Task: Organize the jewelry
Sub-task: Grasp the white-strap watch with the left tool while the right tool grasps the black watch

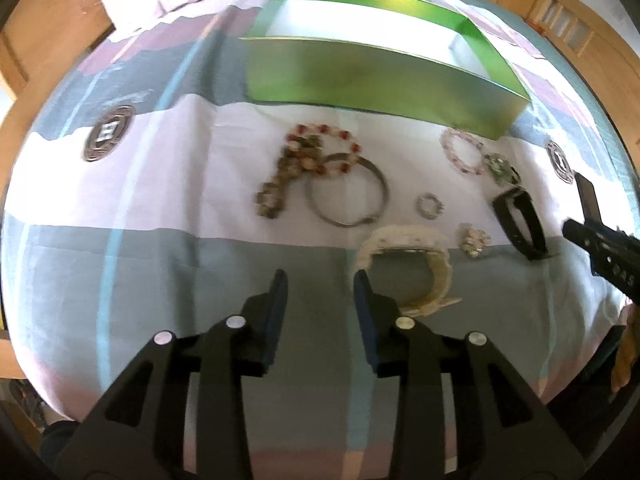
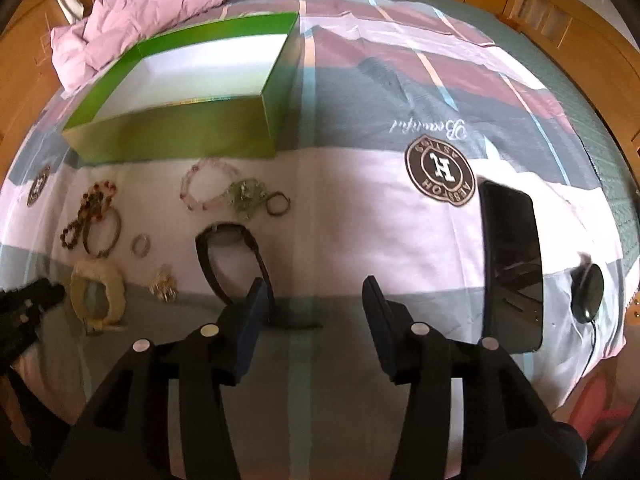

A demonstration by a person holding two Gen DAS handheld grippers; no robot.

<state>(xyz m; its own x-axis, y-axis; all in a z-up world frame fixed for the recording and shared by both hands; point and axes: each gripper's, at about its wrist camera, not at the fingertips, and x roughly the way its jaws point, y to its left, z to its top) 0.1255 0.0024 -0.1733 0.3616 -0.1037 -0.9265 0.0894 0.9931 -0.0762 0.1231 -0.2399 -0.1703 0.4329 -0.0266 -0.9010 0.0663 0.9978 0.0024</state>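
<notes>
left gripper [image 1: 320,280] jaws spread, empty | right gripper [image 2: 316,292] likewise, black watch [image 2: 232,264] at its 10 o'clock | cream watch [image 1: 404,264] at left's 1 o'clock, probably light, stiff strap; pinch the band | green box [image 1: 360,76] at 12 o'clock

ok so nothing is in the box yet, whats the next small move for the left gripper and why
Probably ease the left gripper forward and slightly right to straddle the cream watch. Its jaws are open and empty, and that watch lies closest, just beyond the right fingertip on the bedsheet. The green box sits open with nothing seen inside, and the right gripper is also open, nearer the black watch.
</notes>
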